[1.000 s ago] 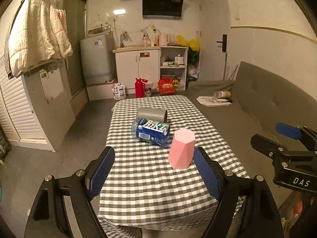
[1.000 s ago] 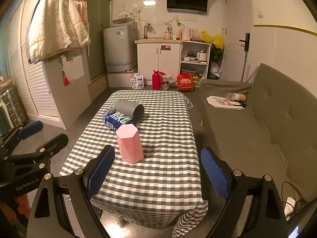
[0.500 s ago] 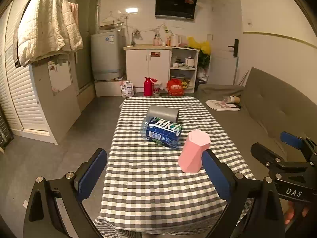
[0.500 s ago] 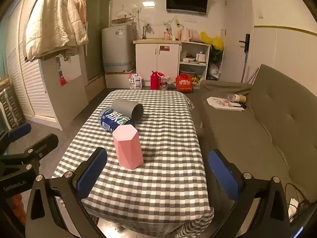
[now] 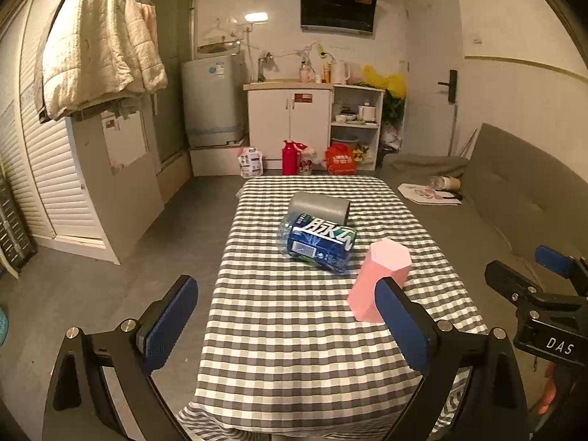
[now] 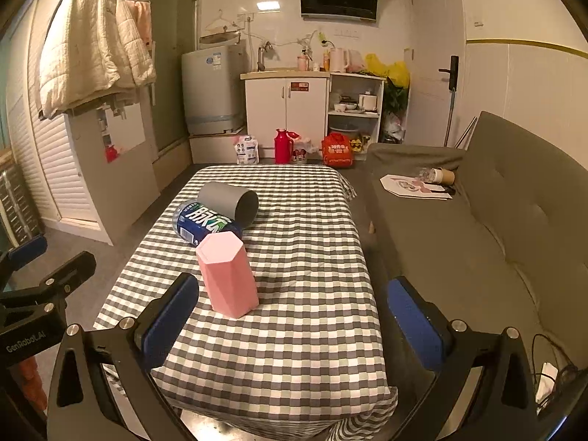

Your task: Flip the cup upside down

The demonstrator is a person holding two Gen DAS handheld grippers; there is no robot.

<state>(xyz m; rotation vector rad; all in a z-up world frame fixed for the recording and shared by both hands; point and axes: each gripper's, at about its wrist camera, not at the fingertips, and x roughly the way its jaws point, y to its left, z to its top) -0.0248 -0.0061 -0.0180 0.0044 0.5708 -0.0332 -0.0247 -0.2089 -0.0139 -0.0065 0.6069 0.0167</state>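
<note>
Checked cloth covers the surface (image 6: 312, 330) ahead of me, in a small kitchen-living room with a grey sofa (image 6: 514, 220) along the right. My left gripper (image 5: 286, 323) hangs released above the near end of the cloth, its blue pads spread wide with nothing between them. My right gripper (image 6: 294, 323) is likewise released, pads wide apart, over the near right part of the surface.

From the right wrist view, the pink cup (image 6: 228, 273) stands on the cloth just beyond my left pad, clear of it. It is a faceted, hexagonal cup with its flat closed end on top and the wider end down on the cloth. In the left wrist view the pink cup (image 5: 378, 279) sits partly behind my right pad; I cannot tell whether they touch.

Just behind the cup lies a blue-labelled bottle (image 6: 204, 222) on its side, and against that a grey cup (image 6: 229, 202), also on its side, mouth facing right. White cabinets (image 6: 286, 114) and a washing machine (image 6: 213, 88) stand at the far wall.
</note>
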